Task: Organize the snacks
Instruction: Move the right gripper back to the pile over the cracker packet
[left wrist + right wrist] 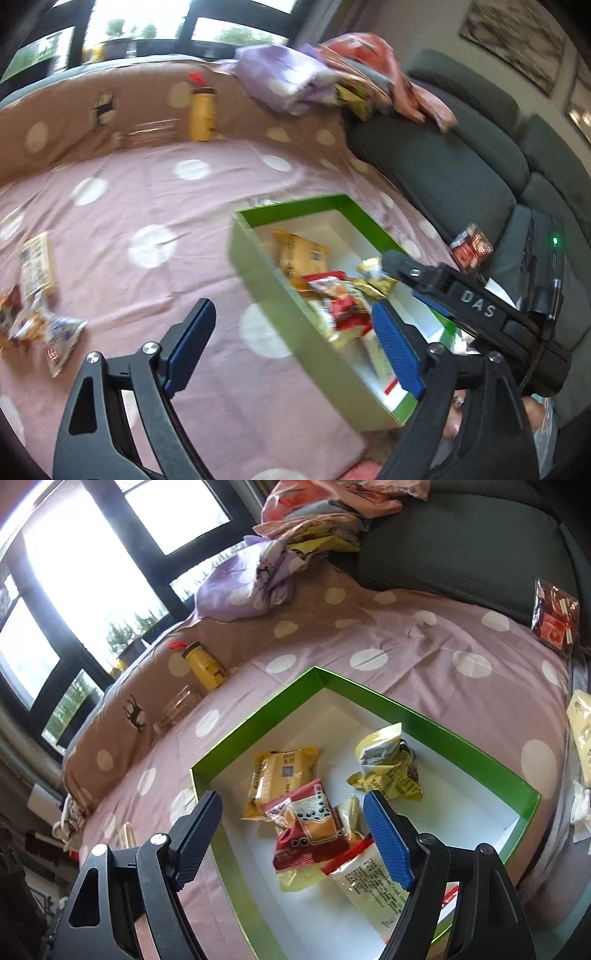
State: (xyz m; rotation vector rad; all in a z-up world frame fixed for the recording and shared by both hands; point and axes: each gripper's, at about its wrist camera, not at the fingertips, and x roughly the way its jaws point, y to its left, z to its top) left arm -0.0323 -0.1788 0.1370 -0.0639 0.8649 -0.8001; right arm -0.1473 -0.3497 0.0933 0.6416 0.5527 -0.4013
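Spreading across both views is the bed (406,646), covered in a pink sheet with white dots, and it carries everything in play. Against its far edge sits a dark grey sofa cushion (461,546) with crumpled clothes (258,579) heaped at the corner beside it.

Near the middle of the bed stands the green box (258,716), open on top, white inside. Several snacks already lie in it: an orange packet (277,775), a crumpled yellow packet (388,768), a red packet (310,827) and a pale printed pouch (373,882), the last three overlapping toward the near wall.

Loose snacks are left outside. Toward the left edge of the bed lies a small cluster of packets (37,306); by the cushion at the far right rests a red-and-clear packet (554,616). A yellow bottle (207,668) stands at the far edge; whether it belongs to the job I cannot tell.

The right hand-held gripper (291,845) hangs over the box with jaws spread and nothing between them. The left hand-held gripper (291,347) is likewise wide and empty, straddling the box's near wall.

Judged from this, the sorting is roughly halfway: the box is partly filled, and the scattered packets remain to be fetched.
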